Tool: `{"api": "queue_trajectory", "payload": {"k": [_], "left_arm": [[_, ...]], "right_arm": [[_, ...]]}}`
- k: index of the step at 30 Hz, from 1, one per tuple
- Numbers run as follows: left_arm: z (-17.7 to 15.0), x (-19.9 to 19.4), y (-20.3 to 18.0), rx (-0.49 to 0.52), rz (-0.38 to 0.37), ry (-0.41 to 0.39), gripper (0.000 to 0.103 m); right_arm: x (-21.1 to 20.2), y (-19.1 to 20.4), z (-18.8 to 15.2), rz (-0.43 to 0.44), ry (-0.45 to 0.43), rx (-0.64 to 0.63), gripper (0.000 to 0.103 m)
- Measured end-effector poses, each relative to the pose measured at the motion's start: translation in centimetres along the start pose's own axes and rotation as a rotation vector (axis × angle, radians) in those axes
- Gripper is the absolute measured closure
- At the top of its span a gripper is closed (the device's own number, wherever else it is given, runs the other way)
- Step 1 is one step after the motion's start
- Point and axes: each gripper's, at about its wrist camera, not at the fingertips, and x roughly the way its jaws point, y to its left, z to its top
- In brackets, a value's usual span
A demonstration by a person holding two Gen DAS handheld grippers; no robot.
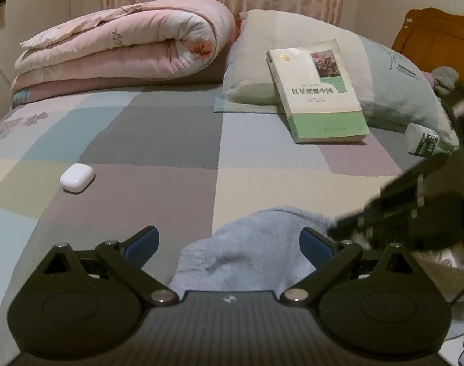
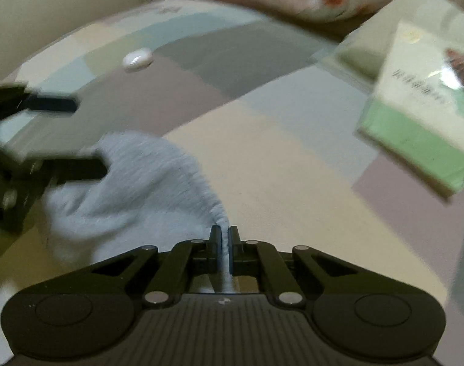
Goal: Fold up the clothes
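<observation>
A bed in pastel patchwork sheet bears a crumpled light-blue garment between the left gripper's fingers, a white earbud case beyond the left finger, and a green-and-white paperback book ahead.

Left tongs: matte black body w/ ribbed top plate, small pale logo at centre. Two round black discs either side, angular black link arms, silver pivot pins. Blue pads on finger insides.
Right tongs: same black build, ribbed plate, silver pins, triangular cut-outs in outer links; fingers black, narrow.
</observation>
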Motion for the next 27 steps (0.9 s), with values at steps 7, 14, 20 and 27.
{"api": "queue_trajectory", "payload": {"k": [7, 14, 20, 27], "left_arm": [[0.2, -0.5, -0.2, -0.001, -0.027, -0.021, 0.004], [0.2, -0.4, -0.6, 0.004, -0.049, -0.022, 0.004], [0.0, 0.2, -0.2, -0.006, -0.04, -0.003, 0.004], [0.1, -0.2, 1.1, -0.043, 0.026, -0.005, 0.004]], "right_arm": [[-2.5, -2.1, 3.4, -0.153, -0.089, 0.027, 0.098], [-1.7, -4.8, 6.4, -0.324, -0.122, 0.038, 0.098], [-0.2, -6.8, 5.1, -0.336, -0.087, 0.126, 0.087], [-1.7, -2.6, 4.1, -0.139, -0.102, 0.008, 0.076]]}}
